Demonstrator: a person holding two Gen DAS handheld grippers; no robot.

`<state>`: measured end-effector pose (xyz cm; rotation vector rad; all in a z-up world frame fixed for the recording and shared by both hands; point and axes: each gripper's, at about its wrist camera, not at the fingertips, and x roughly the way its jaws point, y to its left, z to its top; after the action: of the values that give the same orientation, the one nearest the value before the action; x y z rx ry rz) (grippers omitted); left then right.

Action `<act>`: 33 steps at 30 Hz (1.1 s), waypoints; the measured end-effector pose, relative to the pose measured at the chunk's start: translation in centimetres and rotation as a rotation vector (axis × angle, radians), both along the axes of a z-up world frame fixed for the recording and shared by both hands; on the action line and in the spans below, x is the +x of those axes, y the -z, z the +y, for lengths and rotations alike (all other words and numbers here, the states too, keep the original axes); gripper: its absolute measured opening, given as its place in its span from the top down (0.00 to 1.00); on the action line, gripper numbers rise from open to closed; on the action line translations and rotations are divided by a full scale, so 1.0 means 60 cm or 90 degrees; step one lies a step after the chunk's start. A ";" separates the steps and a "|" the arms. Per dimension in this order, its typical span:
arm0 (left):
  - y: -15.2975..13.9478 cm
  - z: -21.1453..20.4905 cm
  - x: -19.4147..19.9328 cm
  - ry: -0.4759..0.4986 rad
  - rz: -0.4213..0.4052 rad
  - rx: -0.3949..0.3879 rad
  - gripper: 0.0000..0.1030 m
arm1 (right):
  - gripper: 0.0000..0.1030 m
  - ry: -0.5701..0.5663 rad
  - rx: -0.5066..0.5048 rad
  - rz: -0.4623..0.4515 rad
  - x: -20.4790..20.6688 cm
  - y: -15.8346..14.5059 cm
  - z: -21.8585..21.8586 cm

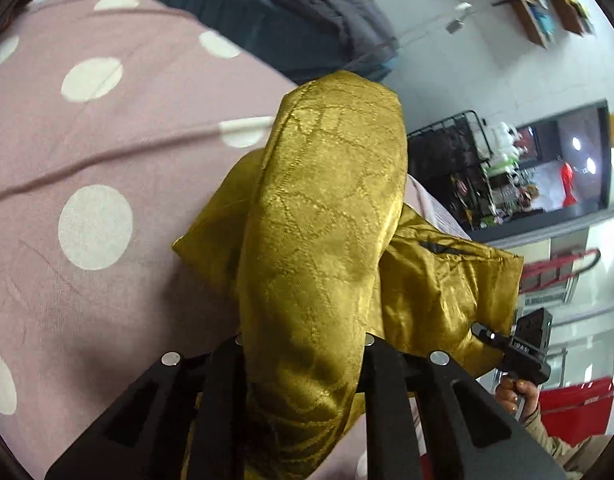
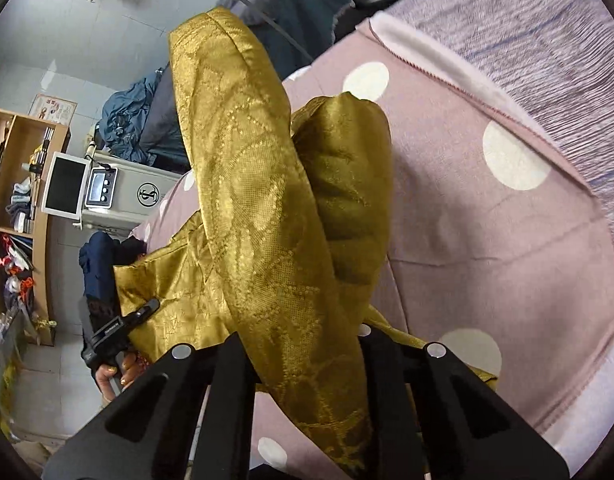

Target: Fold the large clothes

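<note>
A gold garment point(image 1: 323, 216) is held up above a bed covered by a pink sheet point(image 1: 107, 152) with white dots. In the left wrist view the left gripper point(image 1: 303, 356) is seen closed on a thick fold of the garment, which spills over the jaws and hides the fingertips entirely; only the black finger bases are visible at the bottom edge. The pads themselves cannot be made out beneath the cloth. The right gripper point(image 1: 483, 330) is glimpsed to the right of the garment, pinched on another edge of it, with a hand point(image 1: 515, 394) on its handle partly cut off by the frame.

In the right wrist view the right gripper point(image 2: 303, 352) is likewise closed on a fold of the garment point(image 2: 259, 208), its tips buried under the fabric. The left gripper point(image 2: 147, 307) is seen to the left of the garment, clamped on a lower edge, and the hand point(image 2: 113, 376) holding it is half hidden behind the right gripper's body. The garment's lower part trails toward the sheet point(image 2: 487, 240); whether it touches the sheet cannot be told, as the hanging folds block the view. A grey blanket point(image 2: 547, 40) lies beyond the sheet, cut off by the lens edge. Shelves point(image 2: 23, 184) left of the garment are too cluttered and distorted for their contents to be read.
</note>
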<state>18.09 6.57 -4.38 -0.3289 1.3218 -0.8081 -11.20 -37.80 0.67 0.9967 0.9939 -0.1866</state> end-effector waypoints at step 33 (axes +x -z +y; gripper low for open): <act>0.088 -0.768 -0.354 0.243 -0.015 0.171 0.71 | 0.78 0.374 -0.011 0.046 -0.684 -0.001 -0.584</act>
<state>-3.16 -39.51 -9.69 0.1506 1.4722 -0.9315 -52.24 -72.83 0.74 1.2529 0.7385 -0.7201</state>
